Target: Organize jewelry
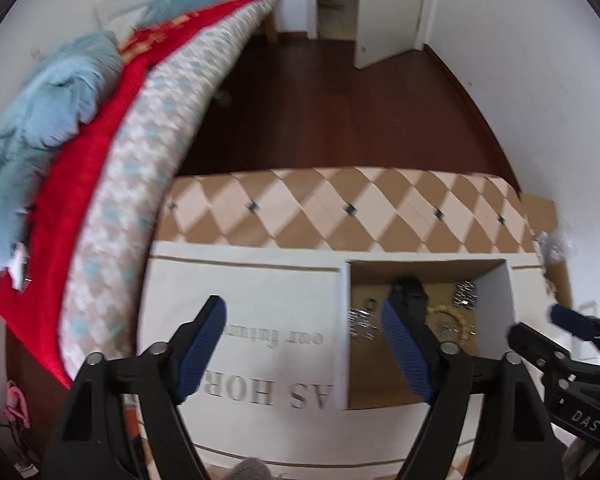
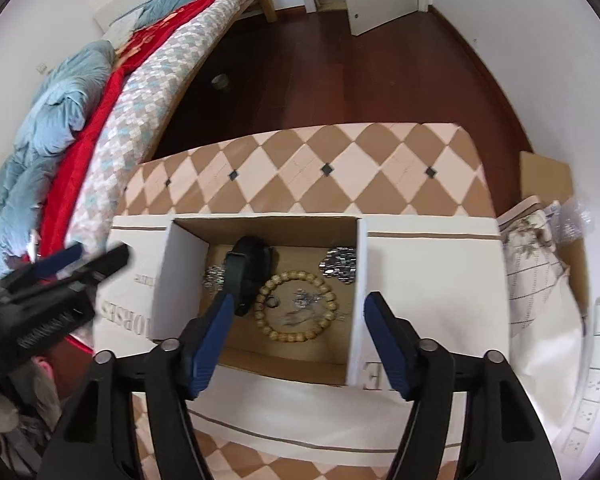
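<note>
One box [image 2: 358, 300] holds one bead bracelet [image 2: 296, 307], one black watch [image 2: 246, 276], one ring [image 2: 272, 303] and two silver pieces [image 2: 339, 267].

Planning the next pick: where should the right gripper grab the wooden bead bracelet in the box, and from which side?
Take the bead bracelet by its near arc, coming straight down with one finger inside the ring. It lies flat on the floor of the box; the near arc looks freest, while the black watch sits by its left arc and a small ring and thin chain lie inside. The right gripper is open.
</note>
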`<action>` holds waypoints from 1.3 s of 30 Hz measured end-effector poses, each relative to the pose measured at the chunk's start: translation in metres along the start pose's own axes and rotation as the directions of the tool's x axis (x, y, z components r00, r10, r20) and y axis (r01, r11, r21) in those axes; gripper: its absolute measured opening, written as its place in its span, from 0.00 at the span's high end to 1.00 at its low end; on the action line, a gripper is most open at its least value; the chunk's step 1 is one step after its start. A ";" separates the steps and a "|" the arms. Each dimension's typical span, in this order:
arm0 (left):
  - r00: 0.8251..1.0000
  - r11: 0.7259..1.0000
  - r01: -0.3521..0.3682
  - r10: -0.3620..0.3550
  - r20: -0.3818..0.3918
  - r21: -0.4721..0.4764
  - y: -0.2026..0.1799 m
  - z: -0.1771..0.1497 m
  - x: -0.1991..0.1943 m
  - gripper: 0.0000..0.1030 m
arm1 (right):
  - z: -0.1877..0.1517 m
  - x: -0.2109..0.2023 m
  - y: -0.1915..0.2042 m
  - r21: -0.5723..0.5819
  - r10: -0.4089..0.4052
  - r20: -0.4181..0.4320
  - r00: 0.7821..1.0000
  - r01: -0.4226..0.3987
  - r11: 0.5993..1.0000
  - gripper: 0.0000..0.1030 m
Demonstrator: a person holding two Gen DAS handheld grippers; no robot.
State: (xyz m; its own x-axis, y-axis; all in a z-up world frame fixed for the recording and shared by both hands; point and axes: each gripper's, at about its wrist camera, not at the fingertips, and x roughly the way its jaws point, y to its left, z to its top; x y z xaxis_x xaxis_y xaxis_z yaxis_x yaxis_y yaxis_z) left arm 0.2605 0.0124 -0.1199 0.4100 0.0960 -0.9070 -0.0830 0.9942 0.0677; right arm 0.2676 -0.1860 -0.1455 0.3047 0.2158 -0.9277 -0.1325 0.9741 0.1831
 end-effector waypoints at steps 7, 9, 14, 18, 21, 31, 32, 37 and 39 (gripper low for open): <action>0.995 0.996 -0.087 0.085 0.050 0.026 0.001 -0.015 -0.011 0.01 | -0.015 -0.002 0.005 -0.036 -0.186 0.002 0.983 0.186 0.982 0.00; 0.995 0.996 -0.088 0.086 0.053 0.027 0.001 -0.022 -0.013 0.01 | -0.021 -0.003 0.004 -0.027 -0.205 0.001 0.979 0.205 0.978 0.00; 0.994 0.995 -0.097 0.096 0.051 0.027 0.000 -0.039 -0.020 0.01 | -0.036 -0.010 0.002 0.001 -0.204 0.004 0.979 0.204 0.979 0.00; 0.996 0.997 -0.071 0.070 0.048 0.016 0.000 -0.052 -0.033 0.01 | -0.048 -0.025 0.002 0.014 -0.197 0.021 0.980 0.196 0.980 0.00; 0.995 0.997 -0.070 0.069 0.066 0.014 -0.003 -0.063 -0.049 0.01 | -0.058 -0.042 0.003 0.023 -0.196 0.044 0.980 0.195 0.980 0.00; 0.987 1.000 -0.023 0.022 0.160 0.000 -0.007 -0.097 -0.132 0.01 | -0.100 -0.134 0.011 0.038 -0.212 0.188 0.959 0.208 0.977 0.00; 0.984 1.000 -0.016 0.017 0.175 -0.003 -0.007 -0.101 -0.144 0.01 | -0.105 -0.147 0.013 0.036 -0.214 0.207 0.955 0.211 0.977 0.00; 0.975 1.000 0.018 -0.015 0.224 -0.012 -0.003 -0.116 -0.192 0.01 | -0.130 -0.204 0.028 0.015 -0.206 0.287 0.935 0.211 0.977 0.00; 0.969 1.000 0.026 -0.022 0.247 -0.014 -0.002 -0.123 -0.212 0.01 | -0.138 -0.221 0.032 0.012 -0.199 0.310 0.930 0.206 0.979 0.00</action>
State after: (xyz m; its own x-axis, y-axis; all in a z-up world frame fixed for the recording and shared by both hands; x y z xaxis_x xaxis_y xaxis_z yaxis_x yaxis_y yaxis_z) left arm 0.0617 -0.0154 0.0213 0.6230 0.0830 -0.7778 -0.0848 0.9957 0.0384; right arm 0.0658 -0.2121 0.0206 0.6023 0.0275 -0.7978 -0.0556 0.9984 -0.0076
